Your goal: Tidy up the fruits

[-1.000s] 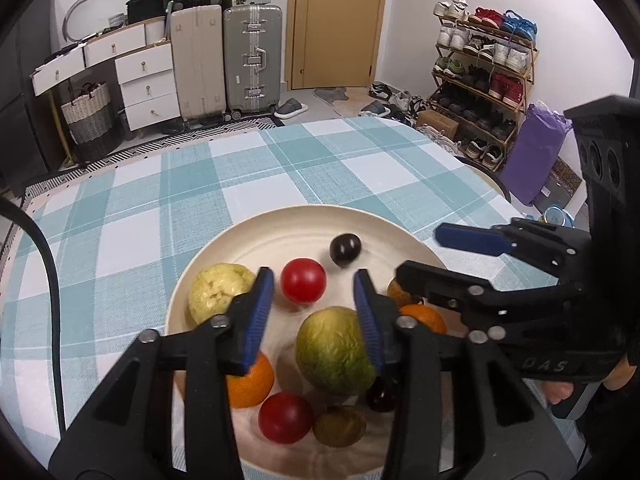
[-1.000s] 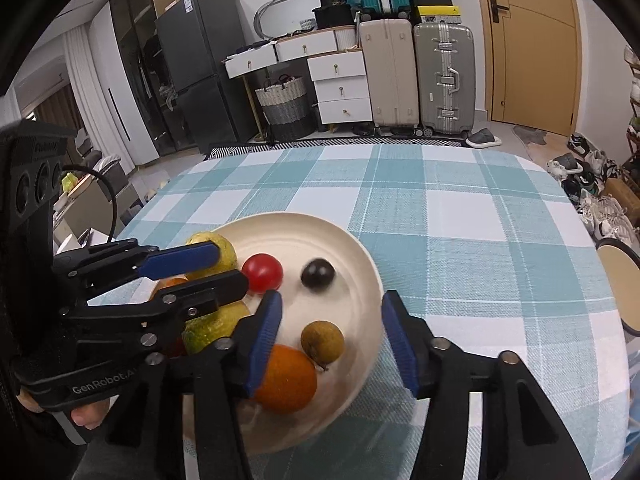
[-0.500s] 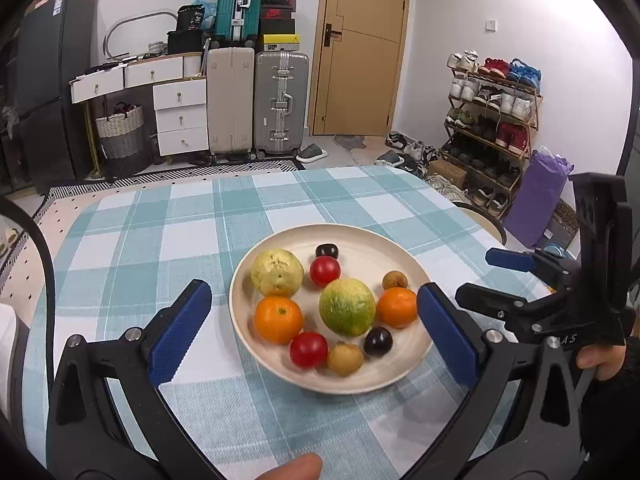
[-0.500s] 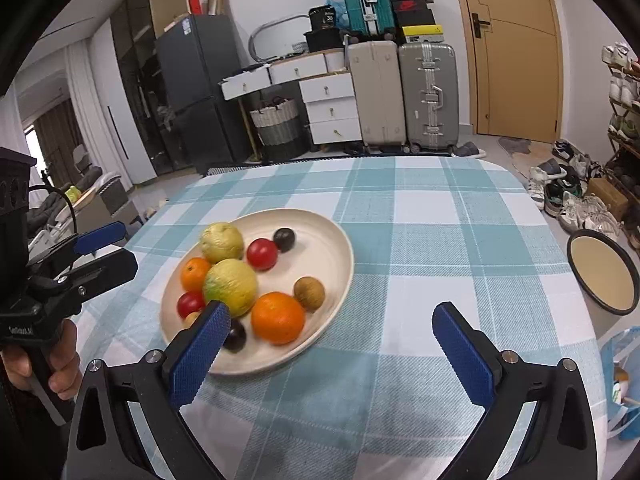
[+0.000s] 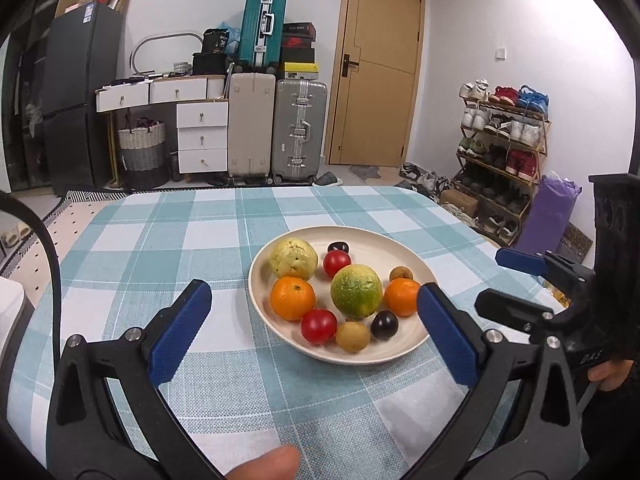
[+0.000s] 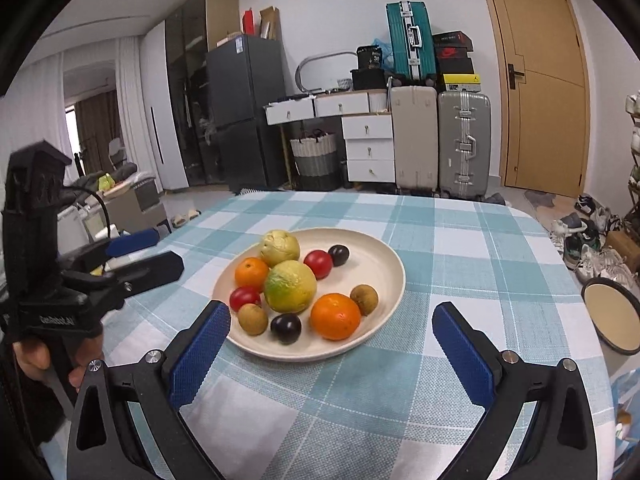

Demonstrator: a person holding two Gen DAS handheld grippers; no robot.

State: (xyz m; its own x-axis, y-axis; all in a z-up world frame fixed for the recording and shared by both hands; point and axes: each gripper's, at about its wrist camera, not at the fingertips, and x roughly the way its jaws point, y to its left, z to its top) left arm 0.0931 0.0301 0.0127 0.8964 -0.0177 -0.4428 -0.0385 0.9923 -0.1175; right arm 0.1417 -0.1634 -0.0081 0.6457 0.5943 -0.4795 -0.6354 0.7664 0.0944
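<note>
Left gripper [image 5: 314, 338] is spread wide with nothing between the pads, held above the cloth [image 5: 168, 236] just short of the plate [image 5: 372, 236]. Right gripper [image 6: 330, 346] is likewise spread wide and holding nothing, near edge of the plate [image 6: 384, 260] sitting between its blue pads in that view. Each tool shows up side-on in the other's camera: right one at the right edge of the left view, left one at the left edge of the right view, both off the plate. All fruit is on the plate, packed toward its left and near half. From the left view: guava [image 5: 293, 259] at back left, dark plum [image 5: 338, 247] behind a tomato [image 5: 337, 263], big green-yellow citrus [image 5: 356, 290] in the middle, orange [image 5: 293, 298] to its left, second orange [image 5: 401, 297] to its right with a longan [image 5: 401, 273] just behind it. Front row: second tomato [image 5: 319, 325], second longan [image 5: 352, 335], second plum [image 5: 384, 325], close together. Plate's far right part is bare. Suitcases [image 5: 276, 128] and a door [image 5: 380, 64] stand behind the table.
</note>
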